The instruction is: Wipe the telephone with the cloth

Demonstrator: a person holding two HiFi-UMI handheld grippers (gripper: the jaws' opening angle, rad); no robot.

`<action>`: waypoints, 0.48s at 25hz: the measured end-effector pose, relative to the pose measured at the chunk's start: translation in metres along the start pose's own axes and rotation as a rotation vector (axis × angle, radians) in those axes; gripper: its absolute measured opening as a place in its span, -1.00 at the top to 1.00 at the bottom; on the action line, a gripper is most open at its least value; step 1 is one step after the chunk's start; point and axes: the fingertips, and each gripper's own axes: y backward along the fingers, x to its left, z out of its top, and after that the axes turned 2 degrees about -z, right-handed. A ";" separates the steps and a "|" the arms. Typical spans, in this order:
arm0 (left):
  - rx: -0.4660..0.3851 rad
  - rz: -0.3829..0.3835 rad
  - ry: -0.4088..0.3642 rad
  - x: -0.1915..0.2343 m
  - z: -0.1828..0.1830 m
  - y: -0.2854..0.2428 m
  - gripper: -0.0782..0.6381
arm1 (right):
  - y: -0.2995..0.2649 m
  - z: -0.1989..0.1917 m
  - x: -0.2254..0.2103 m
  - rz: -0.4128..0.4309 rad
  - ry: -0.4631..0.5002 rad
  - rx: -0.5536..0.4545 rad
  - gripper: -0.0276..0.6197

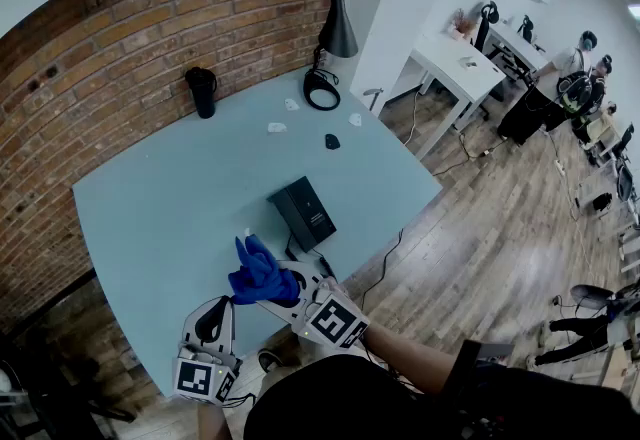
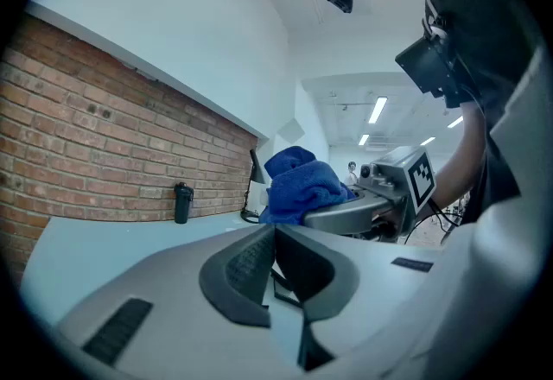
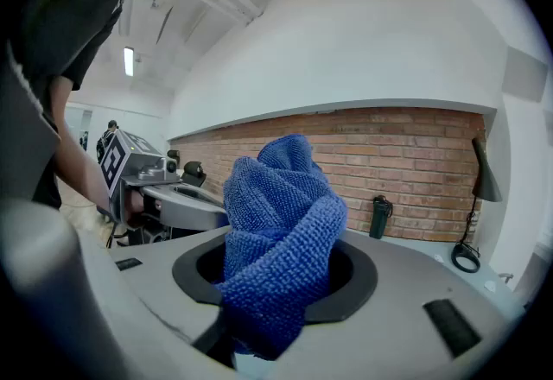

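The black telephone lies near the front edge of the pale blue table. A bunched blue cloth is held just in front of it and to its left, over the table edge, with my right gripper shut on it. In the right gripper view the cloth stands up out of the jaws and hides the fingertips. My left gripper hangs below and left of the cloth. Its jaws are shut and hold nothing. The telephone shows in neither gripper view.
A black bottle stands by the brick wall at the back. A black desk lamp is at the far corner, with a mouse and white scraps nearby. A cable drops off the table's right edge.
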 end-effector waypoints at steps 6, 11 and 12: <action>0.024 0.007 0.015 -0.008 -0.007 -0.008 0.78 | 0.002 -0.011 -0.013 0.027 -0.063 0.008 0.27; 0.054 0.029 0.035 -0.011 -0.019 -0.006 0.78 | 0.000 -0.019 -0.029 0.017 -0.089 0.015 0.27; 0.061 0.035 0.038 -0.011 -0.021 -0.005 0.78 | -0.001 -0.021 -0.032 0.017 -0.091 0.018 0.27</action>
